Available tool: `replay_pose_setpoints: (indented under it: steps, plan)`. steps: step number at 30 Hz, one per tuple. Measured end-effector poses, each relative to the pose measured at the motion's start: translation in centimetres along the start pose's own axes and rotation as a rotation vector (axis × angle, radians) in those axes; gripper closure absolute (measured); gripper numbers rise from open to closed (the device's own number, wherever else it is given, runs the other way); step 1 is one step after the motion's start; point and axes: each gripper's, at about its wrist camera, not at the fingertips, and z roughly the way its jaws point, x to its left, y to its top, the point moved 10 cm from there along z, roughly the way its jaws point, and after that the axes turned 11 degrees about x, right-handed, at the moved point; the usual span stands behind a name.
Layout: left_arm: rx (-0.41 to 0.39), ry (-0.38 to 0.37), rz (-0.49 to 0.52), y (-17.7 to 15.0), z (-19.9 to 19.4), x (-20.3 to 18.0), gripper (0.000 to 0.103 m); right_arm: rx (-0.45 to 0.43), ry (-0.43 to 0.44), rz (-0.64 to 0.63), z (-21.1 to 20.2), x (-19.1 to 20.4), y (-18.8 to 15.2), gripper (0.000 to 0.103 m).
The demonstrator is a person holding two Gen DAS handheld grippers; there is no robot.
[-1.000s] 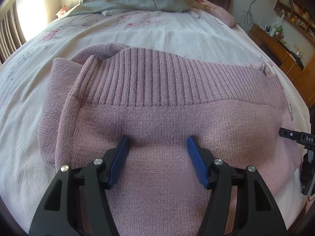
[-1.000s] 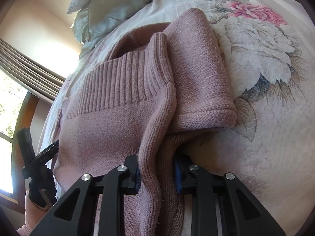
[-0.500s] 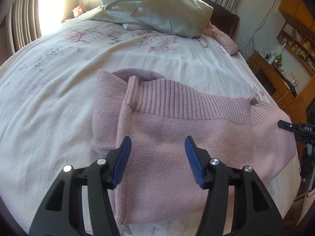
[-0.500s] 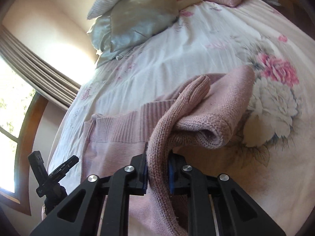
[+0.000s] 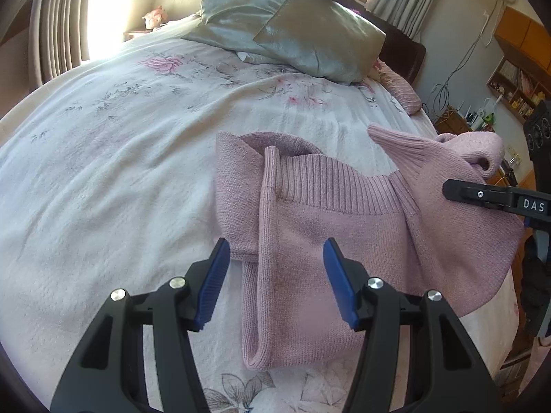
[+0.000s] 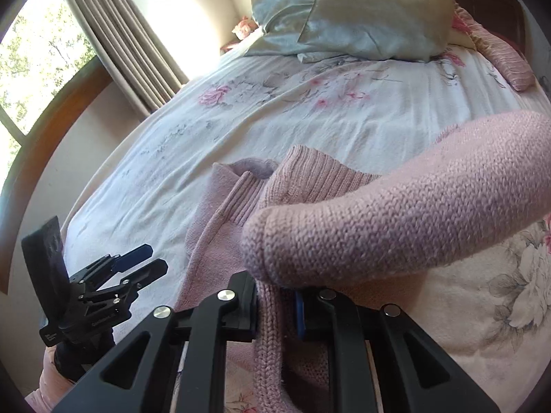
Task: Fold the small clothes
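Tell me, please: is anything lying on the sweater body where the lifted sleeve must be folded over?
Nothing visible lies there. The right gripper holds the sleeve up, jaws shut on the knit. The sweater body below is bare. The left gripper hangs open above its left fold and could be in the sleeve's way.

1. A home bedroom: a wide bed (image 5: 113, 186) with a floral cover fills both views.
2. Satin pillows (image 5: 292, 27) lie at its head.
3. Curtains (image 6: 127, 44) hang by a sunlit, wood-framed window (image 6: 31, 55).
4. Wooden shelves (image 5: 516, 82) with small clutter line one wall.
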Motion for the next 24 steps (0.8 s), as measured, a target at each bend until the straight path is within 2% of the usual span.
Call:
replay_pose_setpoints:
  steps: [8, 11, 13, 16, 21, 24]
  plan:
    - [0.000, -0.004, -0.018, 0.0, -0.5, 1.1, 0.047, 0.095, -0.053, -0.037, 6.2, 1.5, -1.5, 0.086]
    - [0.002, -0.006, -0.025, 0.0, -0.6, 1.4, 0.047, 0.115, -0.054, -0.037, 7.9, 1.7, -2.0, 0.080]
    - [0.004, -0.004, -0.030, -0.1, -0.5, 1.6, 0.047, 0.120, -0.024, -0.034, 8.4, 2.0, -2.1, 0.067]
    - [0.009, -0.003, -0.039, -0.1, -0.4, 2.0, 0.046, 0.113, 0.031, -0.032, 8.2, 2.7, -2.3, 0.062]
    - [0.030, -0.034, -0.070, -0.3, 0.2, 2.4, 0.046, 0.055, 0.139, -0.039, 5.4, 3.9, -2.2, 0.062]
    - [0.042, -0.072, -0.083, -0.4, 0.6, 1.9, 0.046, 0.019, 0.142, -0.063, 3.2, 4.2, -2.7, 0.062]
